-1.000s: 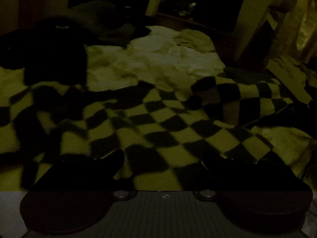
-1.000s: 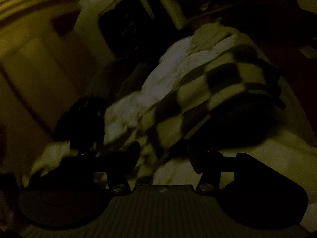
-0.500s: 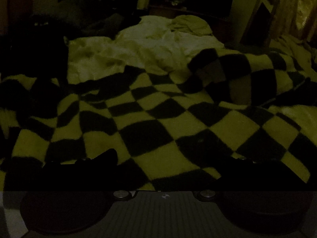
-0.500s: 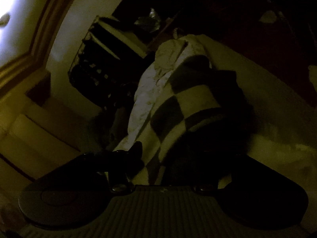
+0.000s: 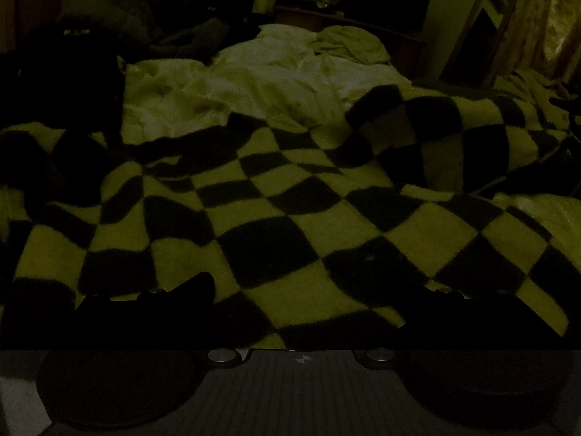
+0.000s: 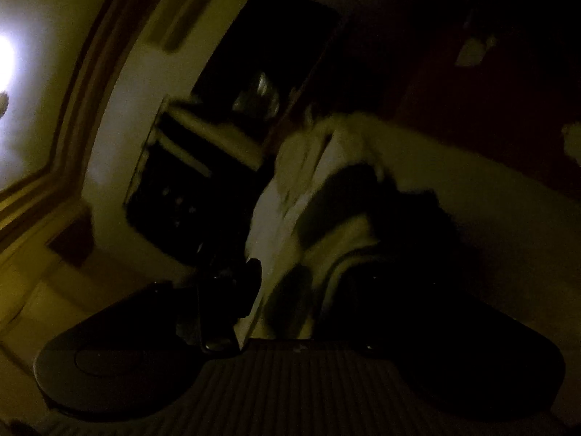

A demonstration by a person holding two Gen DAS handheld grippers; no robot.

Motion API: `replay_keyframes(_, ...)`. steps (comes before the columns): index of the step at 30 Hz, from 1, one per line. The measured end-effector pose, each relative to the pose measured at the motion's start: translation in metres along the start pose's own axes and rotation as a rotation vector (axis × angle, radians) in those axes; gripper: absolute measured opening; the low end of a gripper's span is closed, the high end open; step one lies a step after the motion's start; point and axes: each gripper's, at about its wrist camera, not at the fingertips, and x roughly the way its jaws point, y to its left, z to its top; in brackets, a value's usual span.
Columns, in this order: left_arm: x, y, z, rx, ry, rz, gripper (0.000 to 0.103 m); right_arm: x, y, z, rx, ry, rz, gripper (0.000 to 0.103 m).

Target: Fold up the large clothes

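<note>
Room very dim. Checkered blanket point(image 5: 290, 218), large dark and pale squares, fuzzy nap, lies rumpled across a bed over a white duvet point(image 5: 254, 87); its far right part is humped up in a fold. No readable writing or labels anywhere.

Left gripper point(image 5: 308, 290): fingers spread wide just over the blanket's near edge; grip on the cloth cannot be told in the dark.

Right gripper point(image 6: 294, 290): view rolled and blurred; jaws closing with blanket point(image 6: 345, 225) cloth between them, contact unclear.
</note>
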Motion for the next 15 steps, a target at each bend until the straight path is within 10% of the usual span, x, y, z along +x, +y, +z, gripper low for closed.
replay_keyframes(5,0.0,0.001,0.0,-0.006,0.001,-0.005,0.103,0.014,0.015,0.003,-0.108,0.01,0.005,0.01)
replay_keyframes(15,0.0,0.001,0.001,-0.008,0.003,-0.009,0.103,-0.01,0.097,0.053,-0.351,-0.122,0.122,0.007)
